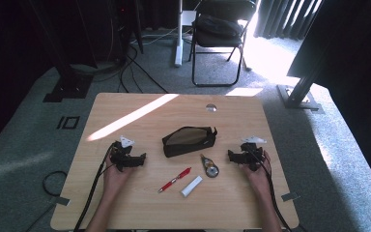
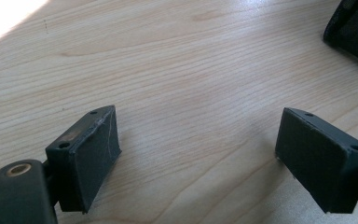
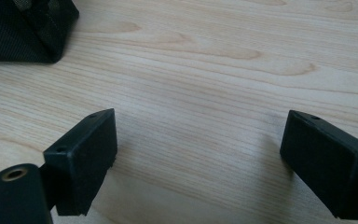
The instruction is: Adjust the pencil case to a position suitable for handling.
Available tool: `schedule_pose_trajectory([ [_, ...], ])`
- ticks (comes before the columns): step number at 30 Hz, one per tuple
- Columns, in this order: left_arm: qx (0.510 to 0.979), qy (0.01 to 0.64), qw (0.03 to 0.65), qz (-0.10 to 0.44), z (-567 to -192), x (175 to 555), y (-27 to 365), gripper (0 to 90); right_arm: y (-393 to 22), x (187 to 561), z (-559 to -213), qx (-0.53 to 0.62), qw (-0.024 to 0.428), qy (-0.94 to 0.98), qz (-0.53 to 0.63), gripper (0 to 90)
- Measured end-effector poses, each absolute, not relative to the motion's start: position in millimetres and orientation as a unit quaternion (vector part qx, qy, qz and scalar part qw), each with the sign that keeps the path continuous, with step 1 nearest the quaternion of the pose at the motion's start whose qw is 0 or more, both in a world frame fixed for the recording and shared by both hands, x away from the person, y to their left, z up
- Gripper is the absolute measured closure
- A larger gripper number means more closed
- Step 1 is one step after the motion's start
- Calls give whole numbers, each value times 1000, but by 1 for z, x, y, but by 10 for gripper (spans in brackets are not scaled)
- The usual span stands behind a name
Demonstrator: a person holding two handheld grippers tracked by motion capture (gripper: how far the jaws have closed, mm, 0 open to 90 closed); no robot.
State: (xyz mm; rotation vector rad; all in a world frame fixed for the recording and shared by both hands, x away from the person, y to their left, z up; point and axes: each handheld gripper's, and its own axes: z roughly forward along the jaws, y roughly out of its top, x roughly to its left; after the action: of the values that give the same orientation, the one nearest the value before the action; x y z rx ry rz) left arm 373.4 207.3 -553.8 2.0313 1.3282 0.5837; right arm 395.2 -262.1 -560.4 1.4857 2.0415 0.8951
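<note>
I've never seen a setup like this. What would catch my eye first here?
Probably the two black tongs, the left tongs and right tongs, held low at either side of the wooden table, both open and empty. Between them lies a dark pencil pouch, with a red pen, a white eraser and a correction tape roller in front of it. A bright sunlight stripe slants across the far left of the table.

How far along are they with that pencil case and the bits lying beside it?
Nothing looks done yet. The pencil case lies in the middle of the table; the red pen, white eraser and correction tape lie loose in front of it. Left tool and right tool are open, holding nothing. Everything is left.
</note>
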Motion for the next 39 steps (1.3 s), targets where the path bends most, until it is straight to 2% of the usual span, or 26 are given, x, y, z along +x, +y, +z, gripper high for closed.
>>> schedule_pose_trajectory([
  [14,773,502,318,222,-553,373,208,158,-262,395,-560,540,230,742,325,107],
  [30,786,498,301,210,-544,366,204,373,-262,386,-561,528,223,750,330,107],
  [39,786,479,332,205,-526,361,197,401,-262,385,-561,526,223,752,330,107],
])
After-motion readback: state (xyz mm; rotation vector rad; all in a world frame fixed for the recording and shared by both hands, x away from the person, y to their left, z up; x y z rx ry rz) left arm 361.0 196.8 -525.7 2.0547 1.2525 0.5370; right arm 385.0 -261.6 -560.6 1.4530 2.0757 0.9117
